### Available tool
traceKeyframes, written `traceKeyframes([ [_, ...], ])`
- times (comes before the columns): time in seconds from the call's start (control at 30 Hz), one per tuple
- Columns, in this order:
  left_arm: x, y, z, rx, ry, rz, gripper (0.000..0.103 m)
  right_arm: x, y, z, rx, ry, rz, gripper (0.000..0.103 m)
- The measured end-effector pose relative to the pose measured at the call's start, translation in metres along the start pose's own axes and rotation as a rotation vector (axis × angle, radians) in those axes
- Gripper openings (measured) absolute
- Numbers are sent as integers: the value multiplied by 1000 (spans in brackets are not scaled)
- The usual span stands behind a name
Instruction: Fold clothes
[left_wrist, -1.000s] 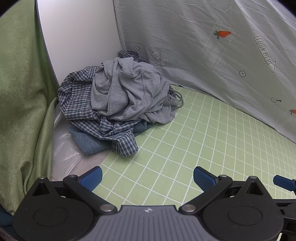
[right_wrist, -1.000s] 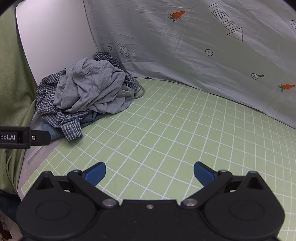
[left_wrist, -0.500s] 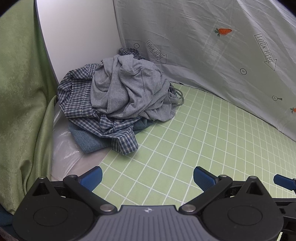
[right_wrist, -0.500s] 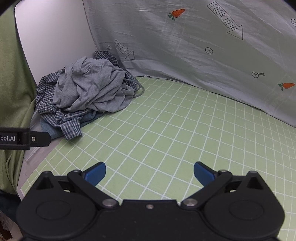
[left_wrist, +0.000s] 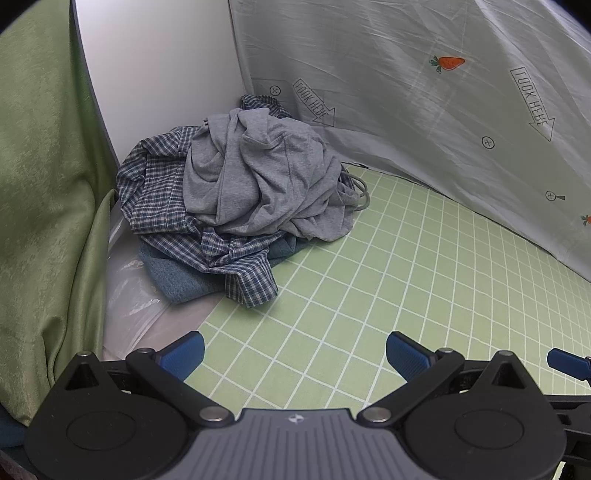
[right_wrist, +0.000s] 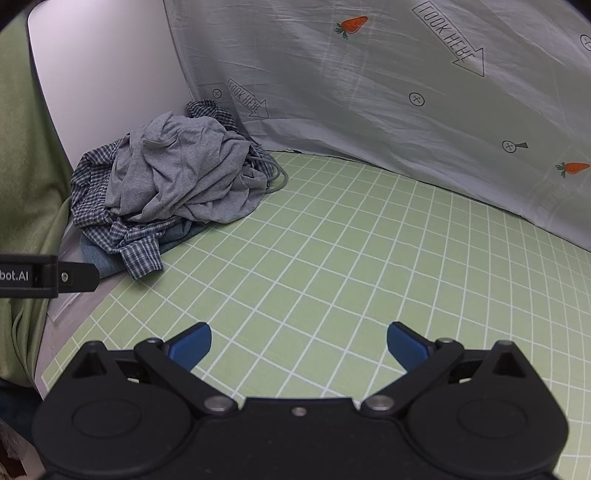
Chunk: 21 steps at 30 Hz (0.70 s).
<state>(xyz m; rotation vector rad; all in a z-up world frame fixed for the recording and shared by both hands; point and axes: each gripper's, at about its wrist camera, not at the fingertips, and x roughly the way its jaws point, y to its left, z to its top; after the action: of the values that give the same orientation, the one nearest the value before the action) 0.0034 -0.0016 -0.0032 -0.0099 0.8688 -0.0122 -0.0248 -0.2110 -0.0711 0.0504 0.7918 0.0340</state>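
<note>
A heap of clothes lies in the far left corner of the green checked mat (left_wrist: 406, 280). A crumpled grey shirt (left_wrist: 258, 184) is on top, over a blue plaid shirt (left_wrist: 162, 192) and a blue denim piece (left_wrist: 177, 277). The same grey shirt (right_wrist: 184, 177), plaid shirt (right_wrist: 140, 251) and mat (right_wrist: 332, 258) show in the right wrist view. My left gripper (left_wrist: 295, 350) is open and empty, well short of the heap. My right gripper (right_wrist: 299, 343) is open and empty, to the right of the left one.
A grey printed sheet (left_wrist: 424, 110) hangs behind the mat. A white panel (left_wrist: 155, 66) and a green curtain (left_wrist: 44, 184) stand on the left. Clear plastic (left_wrist: 133, 295) lies at the mat's left edge. A grey cord (right_wrist: 277, 177) loops beside the heap.
Both views have shifted slightly, with the heap sitting a little lower in the frames. Both grippers stay open. The clothes have not moved.
</note>
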Motion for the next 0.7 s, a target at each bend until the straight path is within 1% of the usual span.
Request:
traceKeyframes([
  [0.23, 0, 0, 0, 3, 1, -1, 103, -2, 3, 0, -21, -4, 6, 102],
  [0.7, 2, 0, 0, 3, 7, -5, 103, -1, 4, 0, -20, -2, 3, 102],
])
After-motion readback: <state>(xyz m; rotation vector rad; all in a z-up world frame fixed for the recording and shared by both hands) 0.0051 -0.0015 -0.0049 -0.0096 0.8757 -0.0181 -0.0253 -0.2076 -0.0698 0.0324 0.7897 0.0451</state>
